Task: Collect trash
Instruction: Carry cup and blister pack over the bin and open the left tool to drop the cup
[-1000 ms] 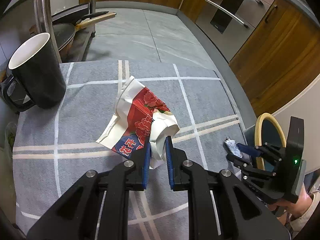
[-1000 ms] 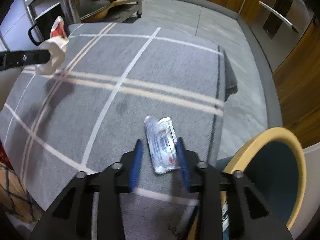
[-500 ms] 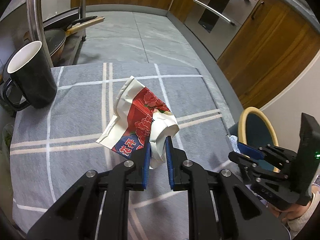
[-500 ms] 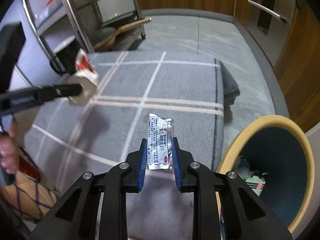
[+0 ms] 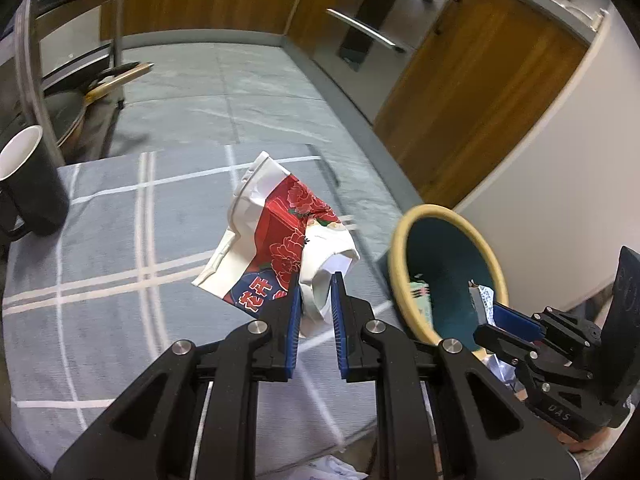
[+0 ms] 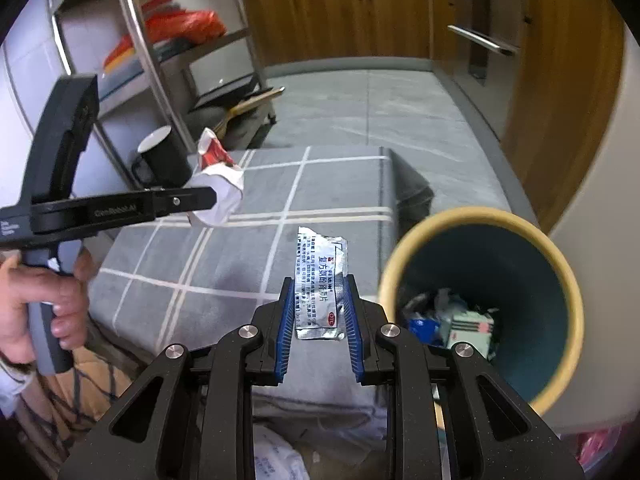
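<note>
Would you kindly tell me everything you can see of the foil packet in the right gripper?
The foil packet is a flat, silvery, crinkled sachet with rows of small dark print and a small red mark near its lower right corner. Its top edge is ragged, as if torn open. It stands roughly upright, clamped at its side edges by the right gripper's blue pads, its upper half sticking out beyond the fingertips. It hangs clear of the grey checked cloth, just left of the bin.

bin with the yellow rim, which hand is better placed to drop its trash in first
Right. The right tongs, shut on the foil packet, sit beside the bin. The left tongs, shut on the crushed paper cup, hang farther off over the grey checked cloth.
</note>
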`<state>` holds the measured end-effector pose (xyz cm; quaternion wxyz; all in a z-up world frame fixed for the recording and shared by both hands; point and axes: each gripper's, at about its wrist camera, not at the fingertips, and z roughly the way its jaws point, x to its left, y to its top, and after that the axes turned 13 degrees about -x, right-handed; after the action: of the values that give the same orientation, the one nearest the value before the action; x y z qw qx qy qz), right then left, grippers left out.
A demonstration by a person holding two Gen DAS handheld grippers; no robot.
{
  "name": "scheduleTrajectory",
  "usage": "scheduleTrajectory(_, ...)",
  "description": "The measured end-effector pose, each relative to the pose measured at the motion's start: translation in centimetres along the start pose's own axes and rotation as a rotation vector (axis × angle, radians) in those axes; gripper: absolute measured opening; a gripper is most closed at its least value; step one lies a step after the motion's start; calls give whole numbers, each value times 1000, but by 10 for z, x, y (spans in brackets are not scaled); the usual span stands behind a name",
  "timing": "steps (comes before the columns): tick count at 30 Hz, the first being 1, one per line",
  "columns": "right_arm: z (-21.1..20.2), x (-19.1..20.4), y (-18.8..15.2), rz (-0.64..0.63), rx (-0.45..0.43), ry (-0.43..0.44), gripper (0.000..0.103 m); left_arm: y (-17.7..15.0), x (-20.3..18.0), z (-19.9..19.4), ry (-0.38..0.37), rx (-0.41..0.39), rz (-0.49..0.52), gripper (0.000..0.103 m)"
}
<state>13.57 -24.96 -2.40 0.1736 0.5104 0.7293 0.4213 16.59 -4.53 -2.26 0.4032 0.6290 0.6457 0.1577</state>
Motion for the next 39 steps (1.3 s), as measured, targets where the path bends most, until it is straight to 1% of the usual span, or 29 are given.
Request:
scheduleTrajectory(4,-18,-14,-5,36,-32,-30,25,-3,-25,5,-36,7,32,14)
scheduleTrajectory(9,-31,-38,-18,83,-38,-78,25,-7,-58,15,-85,23,84,14)
scheduleTrajectory(16,-44,-73,-30,164,-44,-146,25,-16,-102,42,-142,72,124,14)
scheduleTrajectory(23,-56,-92,-34,217,-66,-183,25,-23,-139,67,-194,109,171,14)
scheduleTrajectory(32,-61,-107,-40,253,-65,-217,25,-33,-164,105,-232,162,205,14)
scheduleTrajectory(39,-64,-118,-45,273,-60,-236,25,-45,-164,138,-207,218,227,14)
